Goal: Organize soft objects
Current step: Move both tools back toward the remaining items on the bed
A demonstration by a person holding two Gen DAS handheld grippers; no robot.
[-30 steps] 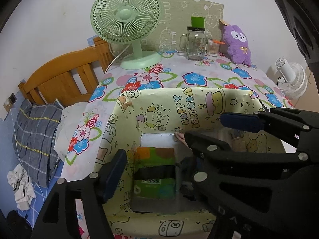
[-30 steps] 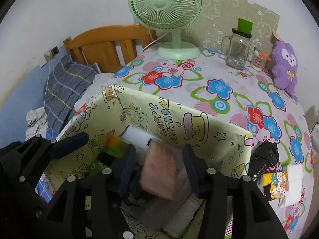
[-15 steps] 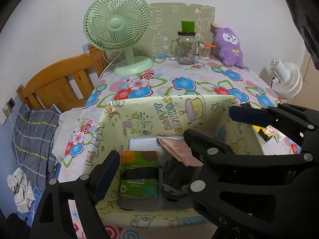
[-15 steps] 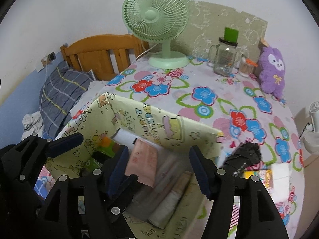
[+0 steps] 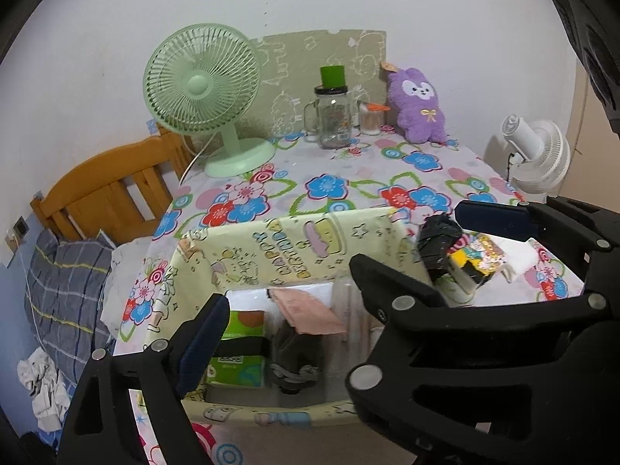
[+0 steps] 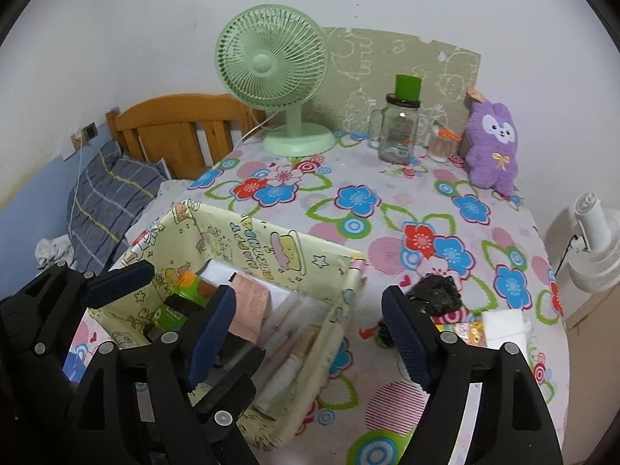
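Observation:
A yellow cartoon-print fabric box (image 5: 294, 240) (image 6: 271, 244) stands on the flowered table. Lying in it are a green tissue pack (image 5: 240, 348), a pink packet (image 5: 306, 310) (image 6: 252, 306), a white pack, dark cloth and clear-wrapped packs. My left gripper (image 5: 298, 310) hovers above the box with its jaws opening and nothing between them. My right gripper (image 6: 310, 310) is also opening and empty. Its left finger is over the box and its right one over the table. Right of the box lie a black crumpled bag (image 5: 438, 240) (image 6: 438, 294), a colourful small pack (image 6: 465, 333) and a white pack (image 6: 503, 321).
At the back stand a green desk fan (image 6: 271, 77), a glass jar with a green lid (image 6: 399, 131), a small cup and a purple plush toy (image 6: 492, 143). A white fan (image 6: 593, 240) sits off the right edge. A wooden headboard (image 6: 174, 128) and plaid pillow are on the left.
The right gripper let go of the pink packet, which now lies in the box. Both grippers pulled back and up from the box, and their jaws spread wider.

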